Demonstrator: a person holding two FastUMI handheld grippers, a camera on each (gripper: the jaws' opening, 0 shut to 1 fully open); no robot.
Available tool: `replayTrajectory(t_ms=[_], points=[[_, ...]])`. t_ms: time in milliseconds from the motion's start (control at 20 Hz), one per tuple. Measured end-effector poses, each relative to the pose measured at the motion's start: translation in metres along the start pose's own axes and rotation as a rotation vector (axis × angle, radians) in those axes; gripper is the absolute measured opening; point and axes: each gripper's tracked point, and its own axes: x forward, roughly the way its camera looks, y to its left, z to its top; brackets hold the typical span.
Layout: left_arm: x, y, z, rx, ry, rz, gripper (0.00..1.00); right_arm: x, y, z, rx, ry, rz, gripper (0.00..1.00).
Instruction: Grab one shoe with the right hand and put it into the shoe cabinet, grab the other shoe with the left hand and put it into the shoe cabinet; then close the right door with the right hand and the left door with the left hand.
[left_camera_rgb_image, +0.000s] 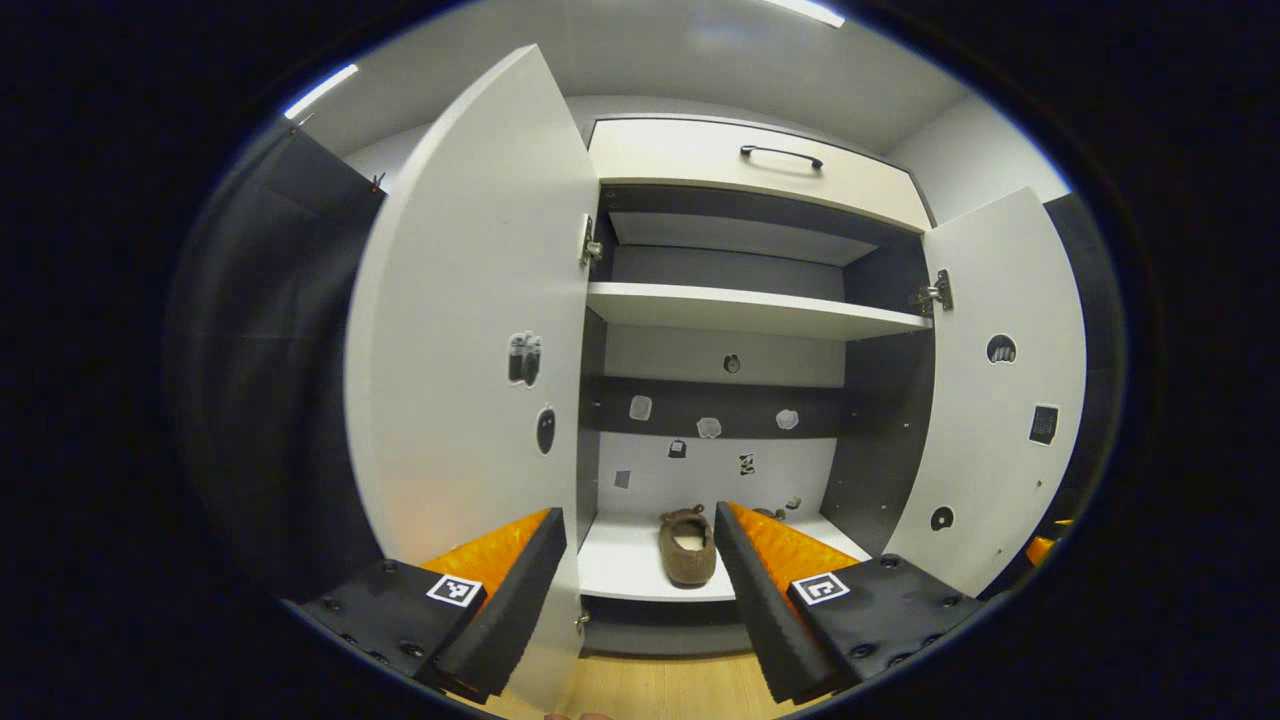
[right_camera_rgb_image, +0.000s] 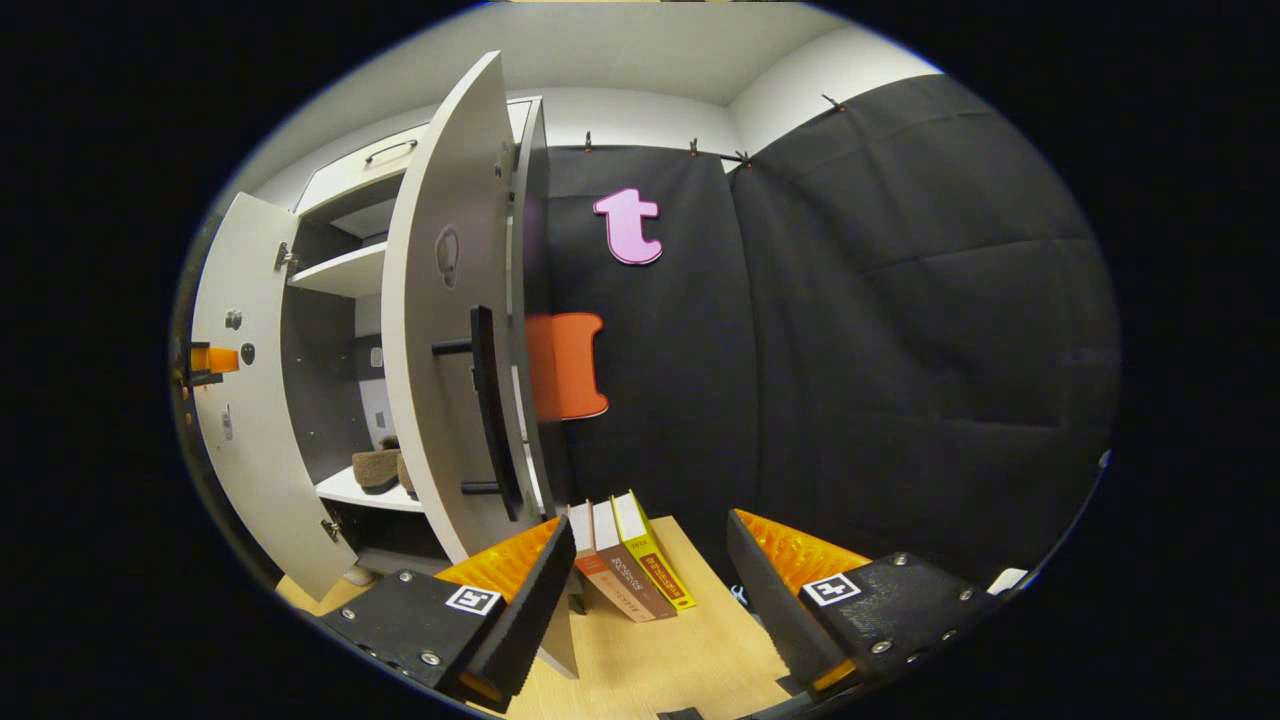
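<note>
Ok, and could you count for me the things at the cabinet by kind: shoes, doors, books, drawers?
Shoes, on the bottom shelf: 2
Cabinet doors, both open: 2
Books, leaning beside the cabinet: 3
Drawer on top: 1
Total: 8

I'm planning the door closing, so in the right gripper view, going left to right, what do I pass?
Left door → shoes on the bottom shelf → right door → door handle → leaning books.

A recording booth: black cloth wall (right_camera_rgb_image: 900, 330) beside a shoe cabinet (left_camera_rgb_image: 750, 310).
</note>
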Motion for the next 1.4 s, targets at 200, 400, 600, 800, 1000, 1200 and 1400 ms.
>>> replayTrajectory(t_ms=[200, 400, 600, 800, 1000, 1200, 1400], points=[[-0.044, 0.013, -0.003, -0.012, -0.006, -0.026, 0.94, 0.016, 0.011, -0.020, 0.000, 0.028, 0.035, 0.94], [-0.084, 0.047, -0.002, -0.002, -0.025, 0.027, 0.94, 0.024, 0.031, -0.028, 0.006, 0.036, 0.083, 0.94], [-0.113, 0.074, -0.001, 0.025, -0.046, 0.062, 0.96, 0.023, 0.056, -0.031, 0.018, 0.036, 0.144, 0.94], [-0.120, 0.095, -0.013, 0.010, -0.039, 0.105, 0.94, 0.021, 0.067, -0.032, 0.001, 0.036, 0.159, 1.00], [-0.123, 0.122, -0.026, -0.009, -0.022, 0.131, 0.96, 0.017, 0.097, -0.034, 0.009, 0.039, 0.194, 1.00], [-0.117, 0.140, -0.030, -0.011, -0.021, 0.134, 0.94, 0.018, 0.152, -0.038, -0.004, 0.043, 0.278, 0.89], [-0.111, 0.156, -0.029, 0.007, -0.029, 0.130, 0.94, 0.034, 0.193, -0.043, -0.010, 0.031, 0.301, 0.89]])
